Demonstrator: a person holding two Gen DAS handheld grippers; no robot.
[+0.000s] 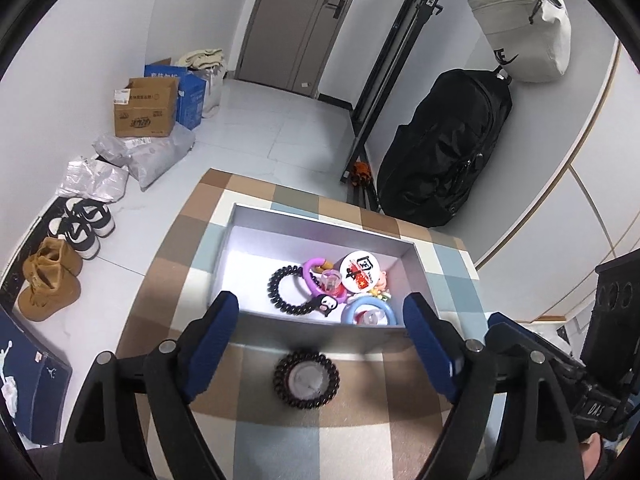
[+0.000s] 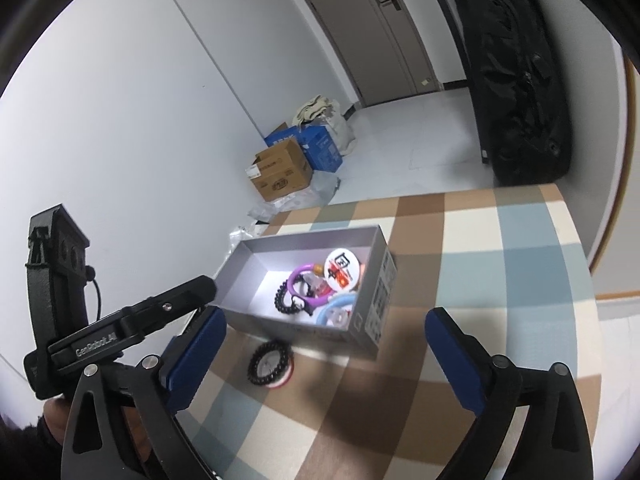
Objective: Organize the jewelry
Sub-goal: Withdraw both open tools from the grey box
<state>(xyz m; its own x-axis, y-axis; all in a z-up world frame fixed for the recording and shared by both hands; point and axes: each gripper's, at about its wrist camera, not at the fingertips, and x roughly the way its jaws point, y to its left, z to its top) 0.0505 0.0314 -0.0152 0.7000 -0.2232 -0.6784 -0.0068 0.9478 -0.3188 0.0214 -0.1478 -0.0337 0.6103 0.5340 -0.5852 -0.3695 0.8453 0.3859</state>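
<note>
**Both grippers spread wide over the checked table, one coil tie outside the box**

Nearest the left wrist camera, the left gripper [image 1: 320, 316] points downward and forward over the checked tablecloth [image 1: 280, 440], its blue-padded fingers [image 1: 218, 336] splayed apart and gripping nothing. Between them on the cloth, touching neither pad, lies a black coil hair tie [image 1: 307, 380] ringed around a pale round disc, just in front of the near wall of the grey box [image 1: 320, 330].

The right gripper [image 2: 324, 340] is tilted down in the same manner, jaws wide and empty, its left pad [image 2: 196, 356] beside the coil hair tie [image 2: 270, 364] and its right pad well apart over bare cloth. A hand [image 2: 60, 412] shows at the lower left edge of the right wrist view, under the black body of the left gripper (only a small part of it is visible).

Inside the box, crowded toward its right end, lie a second black coil tie [image 1: 286, 292] with a small cartoon charm, a purple ring [image 1: 316, 280], a blue ring [image 1: 368, 312] and a round white badge [image 1: 362, 270] with red and black print; the box's left end is bare.

Beyond the table: brown boots [image 1: 48, 276], black-and-white sneakers [image 1: 84, 228], a cardboard carton [image 1: 146, 108], a black bag [image 1: 444, 148] against the wall and a closed door [image 1: 304, 20]
</note>
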